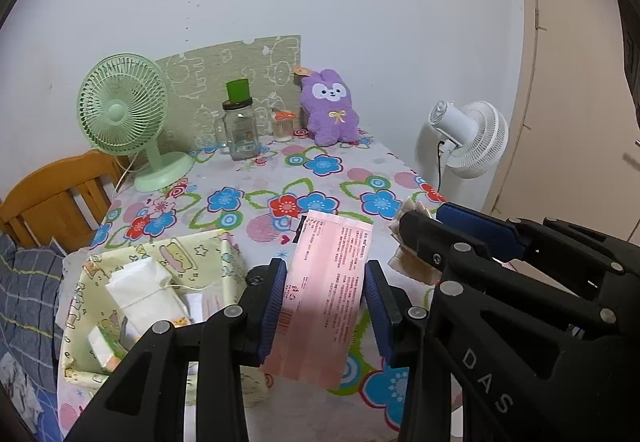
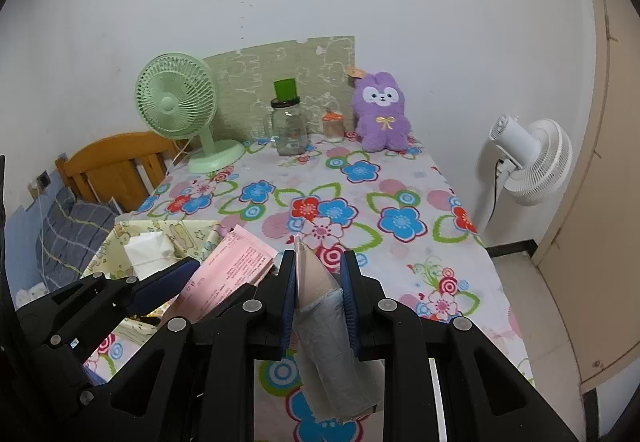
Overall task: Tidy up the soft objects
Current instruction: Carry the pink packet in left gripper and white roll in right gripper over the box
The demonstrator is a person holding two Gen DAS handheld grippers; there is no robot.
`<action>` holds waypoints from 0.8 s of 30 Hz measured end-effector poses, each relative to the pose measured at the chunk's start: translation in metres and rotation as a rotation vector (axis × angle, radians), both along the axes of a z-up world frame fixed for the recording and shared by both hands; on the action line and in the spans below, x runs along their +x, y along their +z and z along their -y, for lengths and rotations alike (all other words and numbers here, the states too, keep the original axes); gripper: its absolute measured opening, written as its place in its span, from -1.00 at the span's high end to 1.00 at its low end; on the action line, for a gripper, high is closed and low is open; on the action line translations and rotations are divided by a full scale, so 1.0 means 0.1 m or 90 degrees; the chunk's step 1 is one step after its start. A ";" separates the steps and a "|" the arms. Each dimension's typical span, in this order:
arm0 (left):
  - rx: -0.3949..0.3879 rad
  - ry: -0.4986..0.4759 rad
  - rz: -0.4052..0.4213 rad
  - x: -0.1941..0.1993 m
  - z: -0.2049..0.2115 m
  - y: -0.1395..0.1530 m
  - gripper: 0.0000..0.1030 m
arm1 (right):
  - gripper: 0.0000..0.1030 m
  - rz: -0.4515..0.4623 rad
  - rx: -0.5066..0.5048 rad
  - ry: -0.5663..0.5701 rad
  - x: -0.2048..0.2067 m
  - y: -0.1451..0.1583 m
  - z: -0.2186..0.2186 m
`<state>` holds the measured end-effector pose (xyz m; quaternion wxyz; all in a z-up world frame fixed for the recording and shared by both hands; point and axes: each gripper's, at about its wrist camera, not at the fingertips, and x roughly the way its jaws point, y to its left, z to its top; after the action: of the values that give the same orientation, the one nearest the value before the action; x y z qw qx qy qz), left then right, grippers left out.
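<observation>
From your left wrist view, your left gripper [image 1: 326, 302] is clamped on the pink packet [image 1: 326, 290] — both blue pads press its long edges, and its long axis runs forward along the fingers, tilted slightly right at the far end. The yellow fabric basket [image 1: 228, 254] sits just left of the jaws and below them on the flowered tablecloth [image 1: 320, 178], already holding white packs, so this hand looks the nearer one to it. Your right gripper [image 1: 416, 238] shows at the right edge, pinching a beige bundle.

From your right wrist view, that gripper [image 2: 318, 294] is closed on a grey-and-beige soft pack [image 2: 324, 322], its long axis also along the fingers. The basket [image 2: 120, 234] lies well to the left, beyond the left gripper and its packet [image 2: 232, 270] — a longer, crossing path.
</observation>
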<state>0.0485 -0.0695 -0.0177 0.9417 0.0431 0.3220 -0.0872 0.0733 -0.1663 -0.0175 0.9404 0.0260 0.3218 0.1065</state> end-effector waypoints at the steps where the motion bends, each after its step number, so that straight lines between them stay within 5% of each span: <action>1: 0.000 0.001 0.001 0.00 -0.02 0.01 0.22 | 0.52 0.000 -0.002 0.001 0.01 0.01 -0.03; 24: -0.007 0.062 0.006 0.15 -0.78 0.03 0.21 | 0.52 -0.002 -0.016 0.060 0.25 0.09 -0.80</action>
<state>0.0636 0.0080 -0.0144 0.9465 0.0226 0.3190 -0.0431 0.0982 -0.0864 -0.0089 0.9341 -0.0009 0.3253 0.1470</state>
